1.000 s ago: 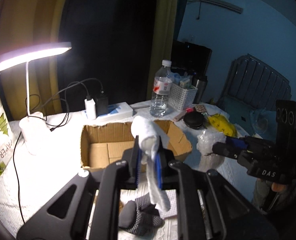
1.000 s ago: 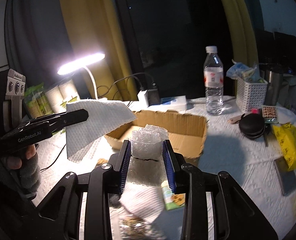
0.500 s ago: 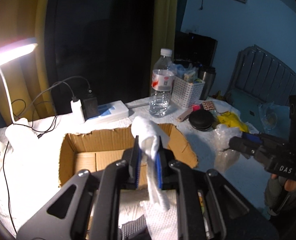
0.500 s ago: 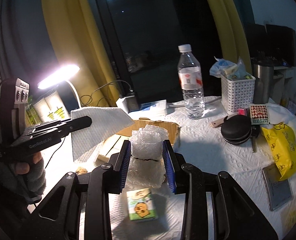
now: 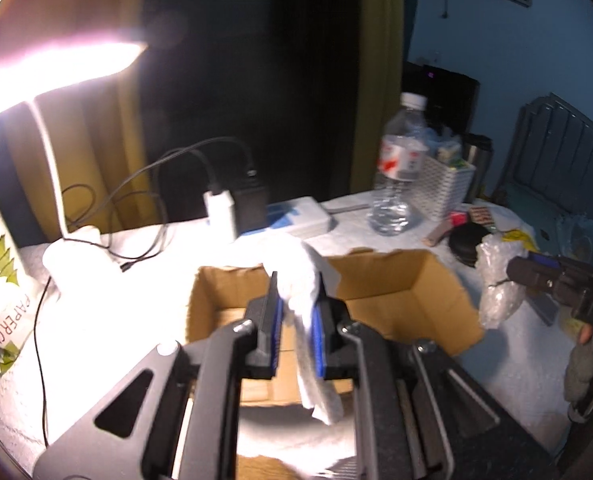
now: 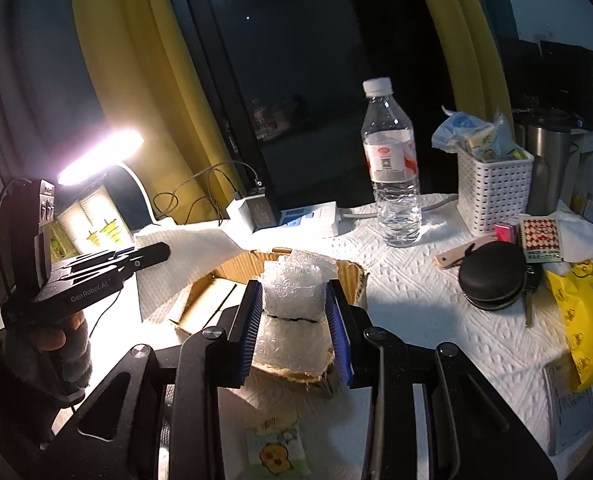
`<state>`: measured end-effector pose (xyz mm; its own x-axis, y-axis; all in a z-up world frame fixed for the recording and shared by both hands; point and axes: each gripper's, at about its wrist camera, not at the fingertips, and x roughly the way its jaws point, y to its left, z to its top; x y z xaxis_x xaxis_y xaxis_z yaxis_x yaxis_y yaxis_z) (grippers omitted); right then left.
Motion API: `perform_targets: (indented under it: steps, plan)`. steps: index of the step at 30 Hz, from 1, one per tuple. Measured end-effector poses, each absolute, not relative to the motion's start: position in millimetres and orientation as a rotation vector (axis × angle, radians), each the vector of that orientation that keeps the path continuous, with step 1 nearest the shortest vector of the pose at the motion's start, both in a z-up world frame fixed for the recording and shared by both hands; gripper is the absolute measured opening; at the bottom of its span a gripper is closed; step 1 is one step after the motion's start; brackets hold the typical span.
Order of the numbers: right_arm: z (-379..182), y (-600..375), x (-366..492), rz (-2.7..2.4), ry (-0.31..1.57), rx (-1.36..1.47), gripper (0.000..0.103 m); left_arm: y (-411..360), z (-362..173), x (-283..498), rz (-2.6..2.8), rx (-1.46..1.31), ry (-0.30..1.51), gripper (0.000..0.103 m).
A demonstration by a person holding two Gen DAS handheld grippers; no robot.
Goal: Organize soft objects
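Observation:
My left gripper (image 5: 296,292) is shut on a white paper towel (image 5: 302,280) that hangs down between its blue pads, over the open cardboard box (image 5: 400,280). In the right wrist view that towel (image 6: 184,256) droops from the left gripper (image 6: 152,254) above the box's left side. My right gripper (image 6: 296,300) is shut on a wad of clear bubble wrap (image 6: 294,288), held over the near right part of the box (image 6: 224,276). The left wrist view shows the same bubble wrap (image 5: 496,276) in the right gripper (image 5: 514,274), just right of the box.
A lit desk lamp (image 5: 52,68) and paper cup sleeve (image 5: 0,272) stand left. Behind the box are a power strip with chargers (image 6: 288,216), a water bottle (image 6: 392,168) and a white basket (image 6: 494,188). A black round case (image 6: 492,276) and yellow bag (image 6: 584,320) lie right. A small snack packet (image 6: 276,448) lies near.
Both grippers moved forward toward the box with their loads. The box now sits closer and lower in both views, with the towel and bubble wrap over it.

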<state>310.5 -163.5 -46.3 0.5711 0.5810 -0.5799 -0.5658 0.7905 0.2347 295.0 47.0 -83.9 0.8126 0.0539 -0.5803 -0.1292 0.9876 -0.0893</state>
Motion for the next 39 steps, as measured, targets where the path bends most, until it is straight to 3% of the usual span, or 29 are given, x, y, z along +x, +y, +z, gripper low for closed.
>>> perform_targets:
  steps: [6, 8, 9, 11, 12, 27, 39]
  plan:
    - [-57.7, -139.0, 326.1, 0.644, 0.732, 0.001, 0.035, 69.5, -103.8, 303.7, 0.103, -0.153, 0.674, 0.018]
    - [-59.4, -135.1, 329.9, 0.622, 0.746, -0.001, 0.039, 70.5, -105.3, 302.9, 0.084, -0.160, 0.676, 0.032]
    - [-59.3, -133.9, 331.9, 0.613, 0.752, 0.004, 0.047, 69.9, -104.8, 301.7, 0.077, -0.155, 0.671, 0.037]
    - [-56.8, -134.0, 330.5, 0.603, 0.749, 0.010, 0.058, 68.7, -103.3, 297.9, 0.056, -0.149, 0.658, 0.079]
    - [-55.2, -133.6, 329.4, 0.598, 0.746, 0.007, 0.058, 68.7, -102.3, 295.1, 0.046, -0.152, 0.647, 0.082]
    - [-44.3, -125.9, 269.0, 0.576, 0.739, -0.034, 0.059, 70.2, -81.7, 234.5, 0.026, -0.175, 0.577, 0.082]
    - [-62.5, -111.5, 216.9, 0.576, 0.772, -0.062, 0.058, 68.3, -102.9, 177.7, 0.010, -0.185, 0.602, 0.082]
